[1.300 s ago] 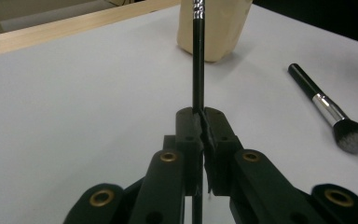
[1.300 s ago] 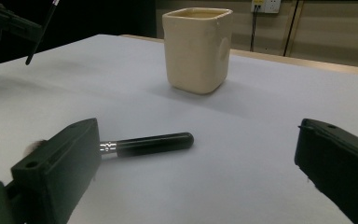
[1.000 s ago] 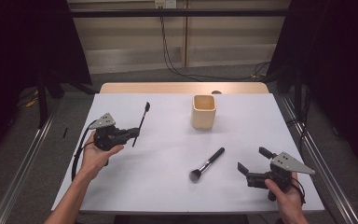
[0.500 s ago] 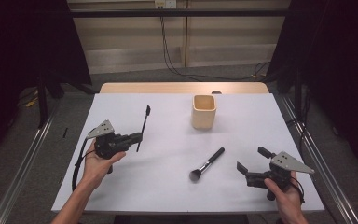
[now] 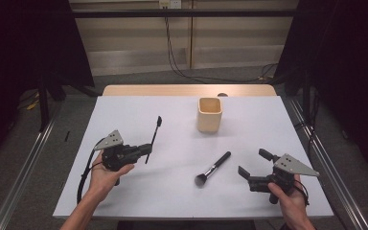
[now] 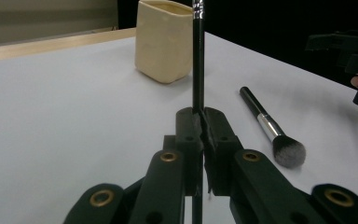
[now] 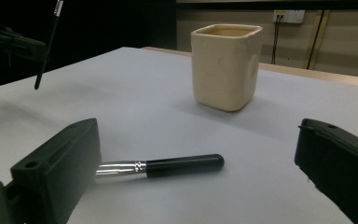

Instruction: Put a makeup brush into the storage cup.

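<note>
Thin black brush [image 5: 153, 139] is clamped upright between the closed jaws of the left gripper [image 5: 146, 149], lifted off the white table [image 5: 124, 110], at about 8 o'clock from the cream cup [image 5: 209, 114]. Right gripper [image 5: 251, 168] is held wide open with nothing in it, low at 4 o'clock. Powder brush [image 5: 213, 168] lies flat at 6 o'clock of the cup. Risk judged: the thin handle is pinched low, so it could pivot or slip, and the cup rim could be clipped if the tip is brought in tilted.

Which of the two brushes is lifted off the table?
The thin black brush, clamped upright in the left gripper. The thicker brush lies flat.
</note>
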{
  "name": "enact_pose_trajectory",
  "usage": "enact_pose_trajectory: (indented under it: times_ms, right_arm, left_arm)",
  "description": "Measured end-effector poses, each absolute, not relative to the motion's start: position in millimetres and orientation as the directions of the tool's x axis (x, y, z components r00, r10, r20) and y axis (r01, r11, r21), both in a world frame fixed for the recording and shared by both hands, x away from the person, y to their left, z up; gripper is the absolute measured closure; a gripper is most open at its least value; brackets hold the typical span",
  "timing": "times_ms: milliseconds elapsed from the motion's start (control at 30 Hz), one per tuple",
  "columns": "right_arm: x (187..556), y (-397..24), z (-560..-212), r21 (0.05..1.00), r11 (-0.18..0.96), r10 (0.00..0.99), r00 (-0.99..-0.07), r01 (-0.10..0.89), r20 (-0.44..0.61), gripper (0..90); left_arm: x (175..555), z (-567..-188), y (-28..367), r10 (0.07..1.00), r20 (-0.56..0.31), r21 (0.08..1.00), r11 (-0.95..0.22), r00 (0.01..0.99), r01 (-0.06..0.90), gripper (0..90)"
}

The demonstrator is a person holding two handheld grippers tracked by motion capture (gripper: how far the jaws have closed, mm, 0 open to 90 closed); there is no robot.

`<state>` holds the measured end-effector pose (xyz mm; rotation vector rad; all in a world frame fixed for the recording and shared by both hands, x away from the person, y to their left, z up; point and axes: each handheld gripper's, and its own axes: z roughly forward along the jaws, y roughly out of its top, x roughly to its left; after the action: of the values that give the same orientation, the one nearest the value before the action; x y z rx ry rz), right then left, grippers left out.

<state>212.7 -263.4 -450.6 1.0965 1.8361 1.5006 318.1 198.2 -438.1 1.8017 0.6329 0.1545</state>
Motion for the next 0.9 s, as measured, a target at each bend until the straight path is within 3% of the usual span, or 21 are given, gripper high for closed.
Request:
enact_pose_trajectory:
  times_ms: [900]
  right_arm:
    - [249,-203,-422,0.972,0.042,0.703,-0.698,0.231,0.136,0.5]
  left_arm:
    - [307,-430,154,0.427,-0.206,0.934,-0.182,0.881,0.307,85.7]
